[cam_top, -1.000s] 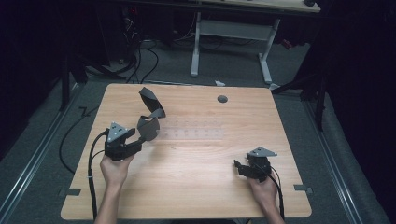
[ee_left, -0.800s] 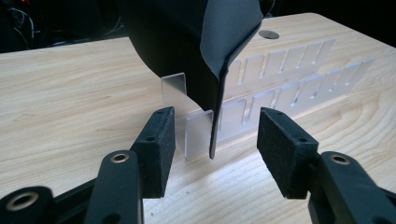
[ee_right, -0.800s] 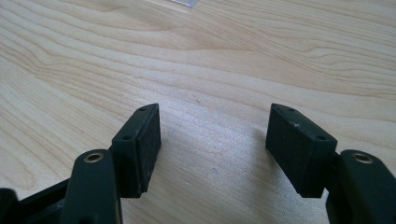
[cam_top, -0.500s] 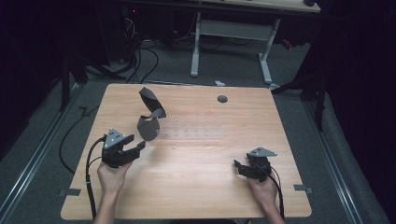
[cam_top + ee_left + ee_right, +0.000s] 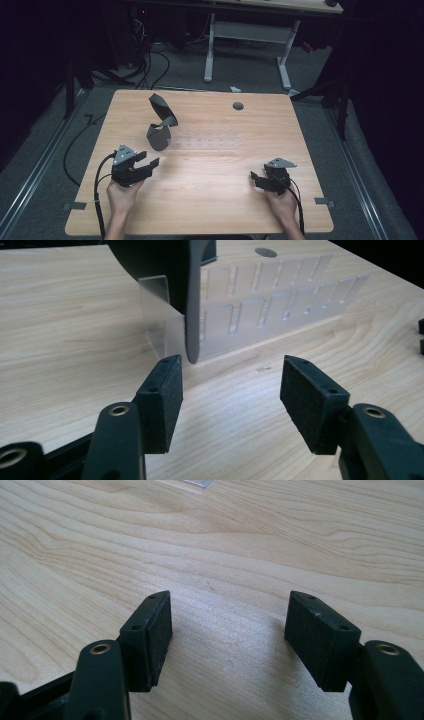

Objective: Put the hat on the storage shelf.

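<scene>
From the high view we saw the left gripper and the right gripper low on the worktop, both empty, well apart. A dark curved piece stood in a clear slotted rack.

In the left gripper view the fingers gaped wide, just short of the rack.

In the right gripper view the fingers stood wide over bare wood.

We judged the placing done, little left.
</scene>
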Available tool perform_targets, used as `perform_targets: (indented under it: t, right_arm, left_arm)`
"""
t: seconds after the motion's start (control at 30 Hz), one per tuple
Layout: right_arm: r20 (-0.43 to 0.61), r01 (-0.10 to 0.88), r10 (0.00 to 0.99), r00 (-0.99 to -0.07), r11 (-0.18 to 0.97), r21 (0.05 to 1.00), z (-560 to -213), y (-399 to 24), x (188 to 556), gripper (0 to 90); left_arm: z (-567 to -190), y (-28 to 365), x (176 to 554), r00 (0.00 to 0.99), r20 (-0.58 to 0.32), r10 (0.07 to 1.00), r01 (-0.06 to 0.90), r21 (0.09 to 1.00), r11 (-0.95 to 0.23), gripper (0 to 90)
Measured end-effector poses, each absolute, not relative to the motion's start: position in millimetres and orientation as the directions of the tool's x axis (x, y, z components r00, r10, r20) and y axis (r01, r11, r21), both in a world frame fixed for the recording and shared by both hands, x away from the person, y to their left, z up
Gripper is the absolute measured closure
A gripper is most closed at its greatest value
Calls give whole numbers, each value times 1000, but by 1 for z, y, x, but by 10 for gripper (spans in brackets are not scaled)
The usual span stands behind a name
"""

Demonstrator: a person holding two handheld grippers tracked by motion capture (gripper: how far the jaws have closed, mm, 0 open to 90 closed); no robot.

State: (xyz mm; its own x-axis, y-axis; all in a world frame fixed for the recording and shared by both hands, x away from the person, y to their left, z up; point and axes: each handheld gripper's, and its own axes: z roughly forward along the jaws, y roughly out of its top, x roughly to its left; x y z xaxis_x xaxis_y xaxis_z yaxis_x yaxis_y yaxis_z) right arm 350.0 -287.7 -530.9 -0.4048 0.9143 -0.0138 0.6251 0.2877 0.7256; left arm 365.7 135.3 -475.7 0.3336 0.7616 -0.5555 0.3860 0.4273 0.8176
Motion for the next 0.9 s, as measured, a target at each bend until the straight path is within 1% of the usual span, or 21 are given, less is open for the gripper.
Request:
perform_targets:
  t: [0.23, 0.4, 0.57, 0.9]
  right_arm:
    - [-14, 626, 915, -404, 287, 725, -531, -288, 350, 358]
    - [-15, 625, 914, -406, 289, 725, -531, -288, 350, 357]
    - [-15, 625, 914, -406, 289, 725, -531, -288, 350, 357]
    - [-15, 625, 914, -406, 290, 725, -531, -288, 350, 356]
  left_arm:
    - [-484, 127, 359, 345, -559, 754, 417, 811, 410, 416]
    - [-493, 117, 354, 357, -520, 776, 428, 829, 359, 406]
    - [-503, 106, 352, 364, -504, 783, 452, 831, 325, 402]
    - [-525, 95, 354, 336, -455, 824, 470, 840, 272, 389]
